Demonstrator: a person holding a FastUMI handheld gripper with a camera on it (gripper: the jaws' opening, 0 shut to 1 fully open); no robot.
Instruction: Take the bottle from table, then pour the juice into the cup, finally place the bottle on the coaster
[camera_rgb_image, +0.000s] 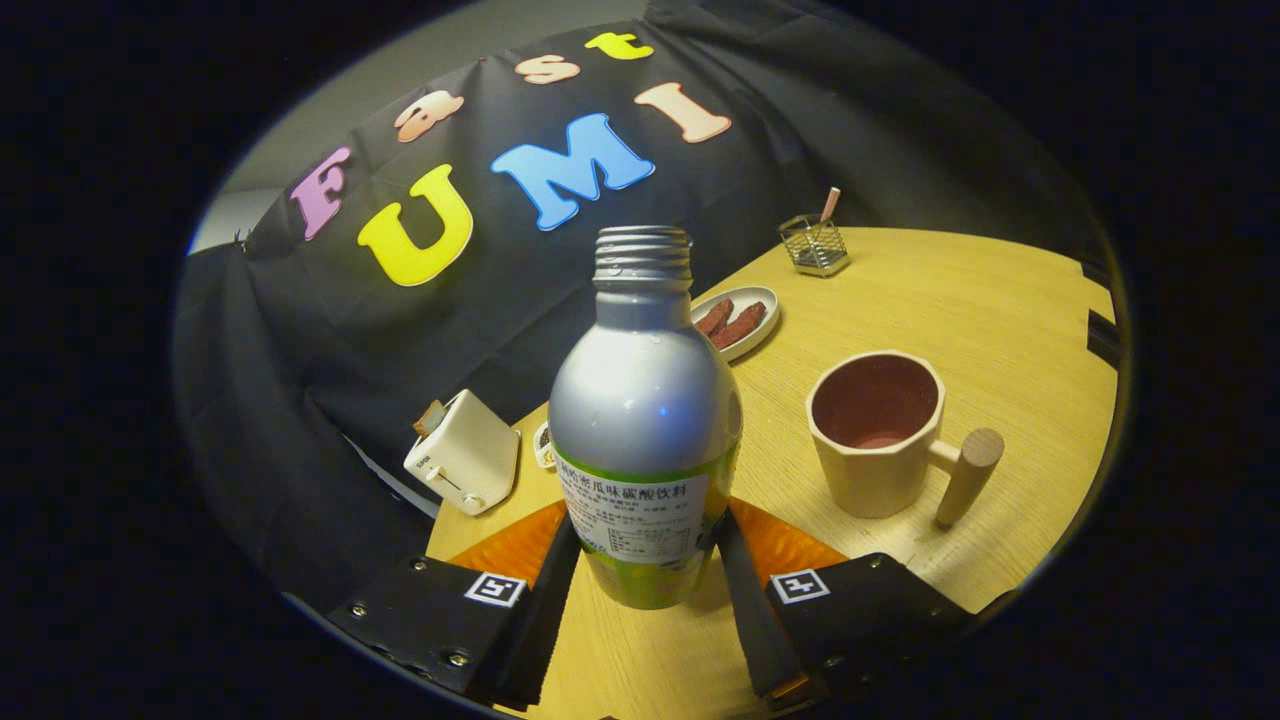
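Observation:
A silver bottle (645, 400) with a green label and an uncapped threaded neck stands between my two fingers, both pressing on its lower body. My gripper (648, 560) is shut on it, and it looks held just above the wooden table (960, 300). An orange coaster (790, 545) lies on the table right behind the bottle's base, partly hidden by the bottle and the fingers. To the right of the bottle stands a cream cup (880, 435) with a wooden peg handle; its dark reddish inside faces me.
A small white toaster (463, 452) sits left of the bottle near the table's edge. Beyond the bottle lies a white oval dish (738, 320) with brown pieces, and farther back a wire holder (814, 245) with a straw.

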